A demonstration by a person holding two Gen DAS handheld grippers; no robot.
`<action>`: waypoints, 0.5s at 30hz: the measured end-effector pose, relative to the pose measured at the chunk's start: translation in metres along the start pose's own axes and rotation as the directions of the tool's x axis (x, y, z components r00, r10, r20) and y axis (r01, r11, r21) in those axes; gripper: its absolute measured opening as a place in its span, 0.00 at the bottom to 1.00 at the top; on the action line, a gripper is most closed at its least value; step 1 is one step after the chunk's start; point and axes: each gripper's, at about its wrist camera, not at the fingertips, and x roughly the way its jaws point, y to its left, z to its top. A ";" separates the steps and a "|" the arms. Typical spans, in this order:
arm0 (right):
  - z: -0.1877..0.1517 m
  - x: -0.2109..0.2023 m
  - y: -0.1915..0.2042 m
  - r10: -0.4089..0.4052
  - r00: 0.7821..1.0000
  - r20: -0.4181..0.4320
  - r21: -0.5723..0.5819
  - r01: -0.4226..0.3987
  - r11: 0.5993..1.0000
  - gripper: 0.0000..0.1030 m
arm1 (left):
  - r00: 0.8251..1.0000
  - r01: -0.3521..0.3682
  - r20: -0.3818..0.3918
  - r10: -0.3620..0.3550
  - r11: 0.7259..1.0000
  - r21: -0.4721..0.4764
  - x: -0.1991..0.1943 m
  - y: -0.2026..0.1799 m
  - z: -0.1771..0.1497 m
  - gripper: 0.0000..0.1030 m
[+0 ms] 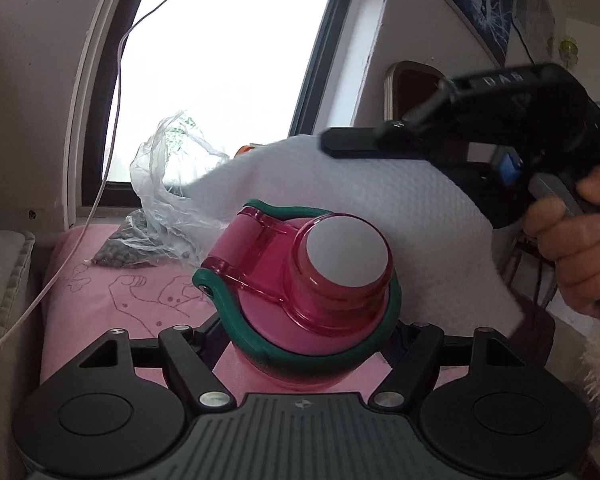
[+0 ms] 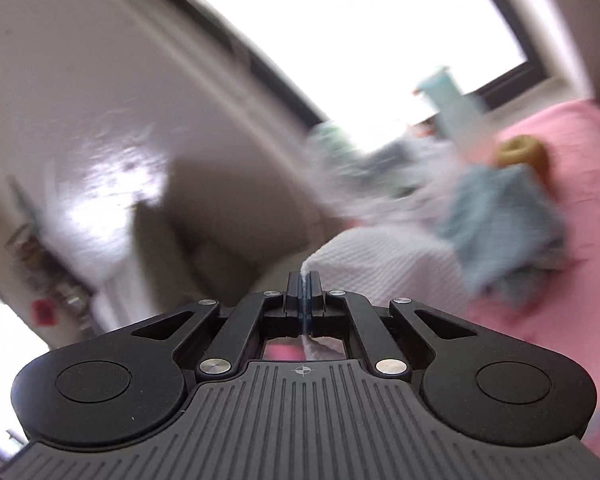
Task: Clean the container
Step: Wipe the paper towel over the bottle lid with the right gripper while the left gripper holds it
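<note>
From the left wrist view I see my left gripper (image 1: 304,344) clamped round a pink bottle (image 1: 312,280), though its fingertips are hidden behind the bottle's body; the bottle is tilted over a pink cloth (image 1: 112,292), lid closed, green strap around the neck. To the right, a white paper towel (image 1: 380,208) hangs from my right gripper (image 1: 332,142), jaws pinched fully together on it, a hand (image 1: 580,248) on its handle. The right wrist view is badly blurred; only the towel (image 2: 380,264) in the closed jaws reads clearly.
</note>
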 end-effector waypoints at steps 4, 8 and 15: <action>-0.006 0.042 -0.002 0.099 0.978 -0.183 0.114 -0.079 0.990 0.02 | 1.000 -0.009 -0.008 0.009 1.000 0.027 0.001 -0.003 -0.003 0.70; -0.019 0.067 -0.042 -0.052 0.982 -0.183 0.183 0.087 0.979 0.01 | 0.999 -0.026 -0.020 0.026 1.000 0.007 0.000 0.000 -0.008 0.69; -0.025 0.070 -0.087 -0.506 0.842 -0.186 0.007 0.516 0.856 0.02 | 0.999 -0.034 -0.024 0.032 0.998 -0.061 -0.002 0.009 -0.009 0.69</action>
